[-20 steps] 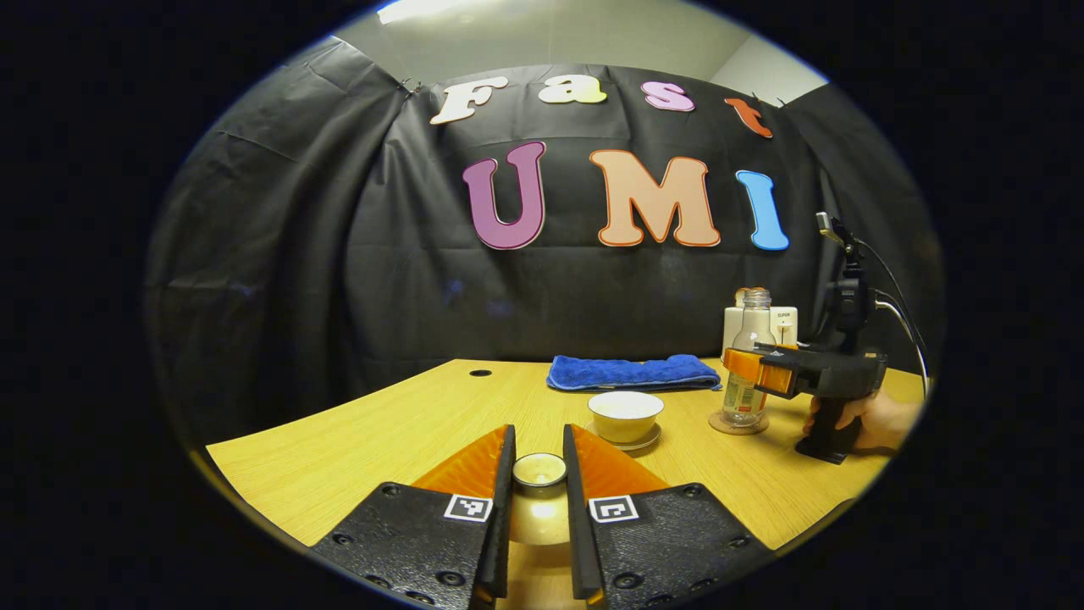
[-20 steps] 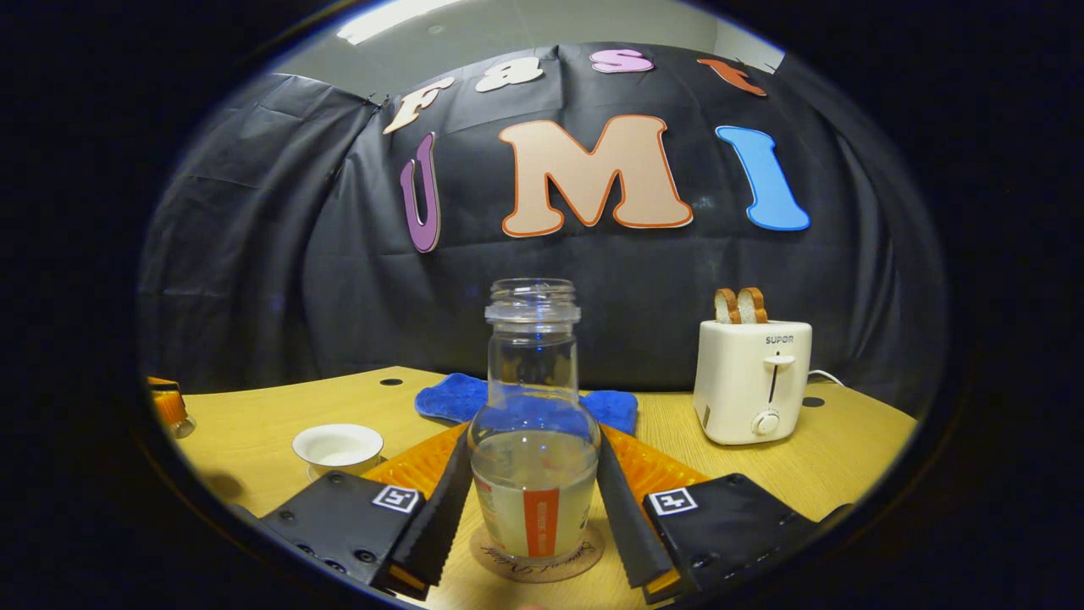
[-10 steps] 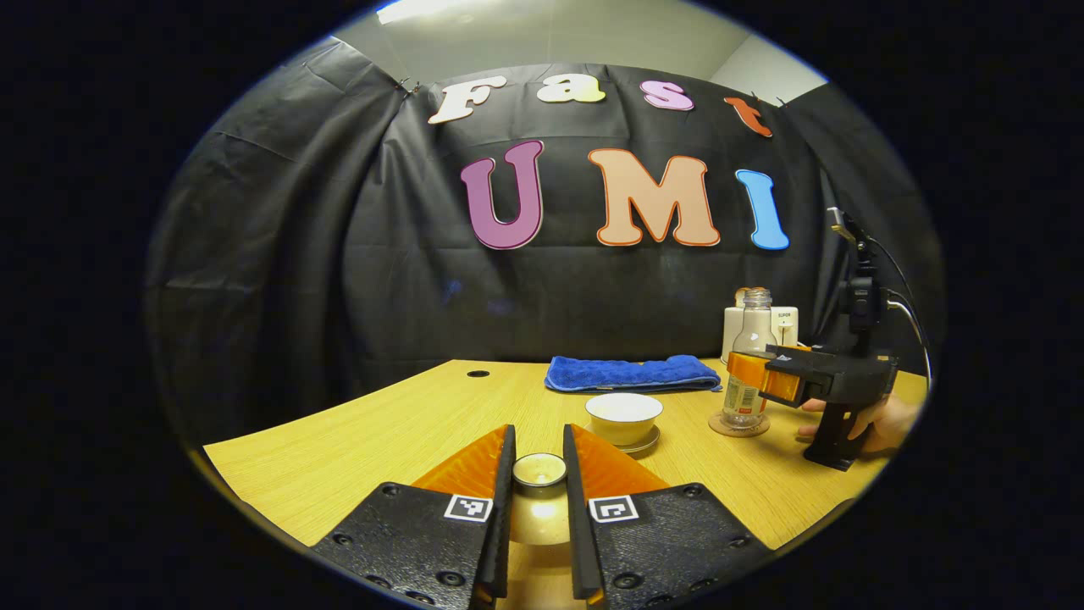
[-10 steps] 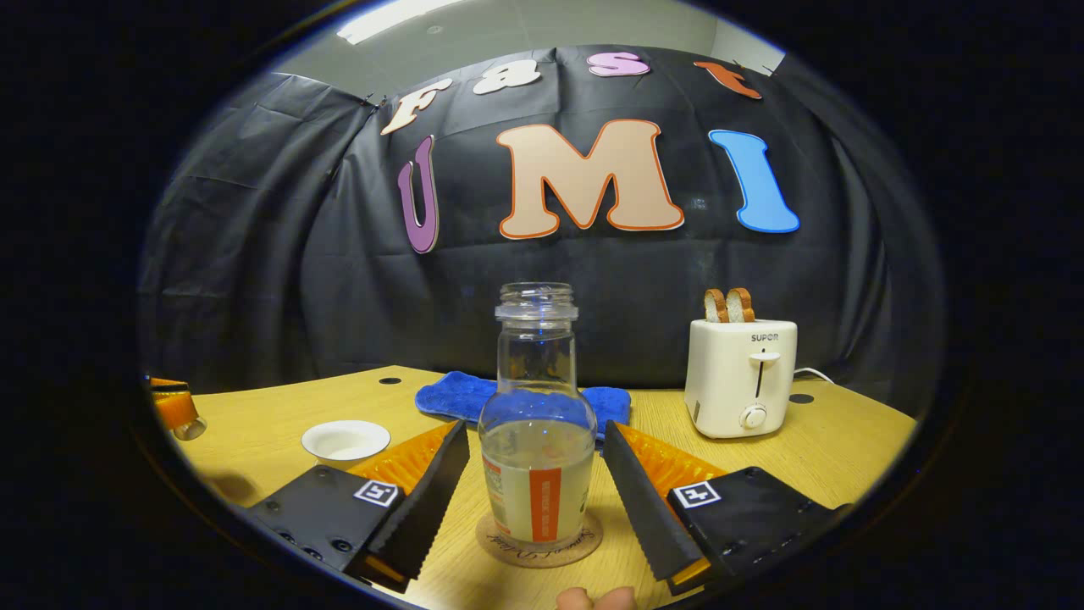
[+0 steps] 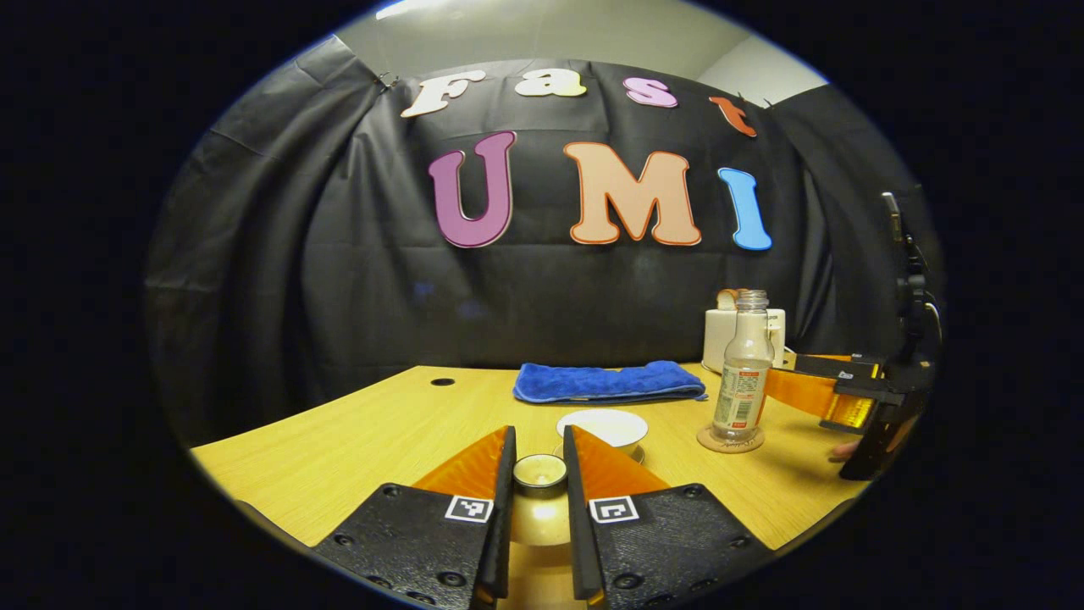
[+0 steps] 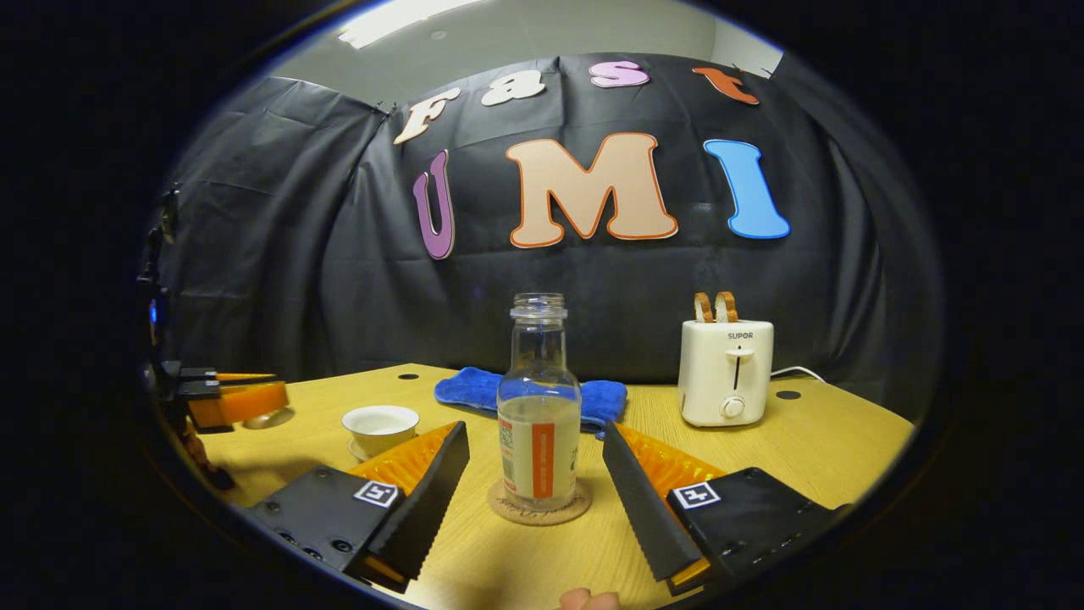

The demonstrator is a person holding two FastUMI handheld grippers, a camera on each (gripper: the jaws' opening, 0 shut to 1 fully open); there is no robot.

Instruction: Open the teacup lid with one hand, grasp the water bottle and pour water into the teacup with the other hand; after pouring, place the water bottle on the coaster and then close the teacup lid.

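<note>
The left gripper point(image 5: 539, 470) has its fingers clamped on the small round pale teacup lid point(image 5: 539, 468); the right gripper point(image 6: 533, 474) stands spread wide (touching nothing), the clear glass water bottle point(image 6: 539, 407) upright on its round cork coaster point(image 6: 539, 503) just ahead between them; the uncovered white teacup point(image 6: 380, 426) sits left on the wooden worktop point(image 6: 813, 440).

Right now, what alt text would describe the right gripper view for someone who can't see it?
Open tongs frame an uncapped water bottle standing on a round coaster on a wooden table. A lidless teacup sits left, a blue towel behind, a white toaster right.
</note>
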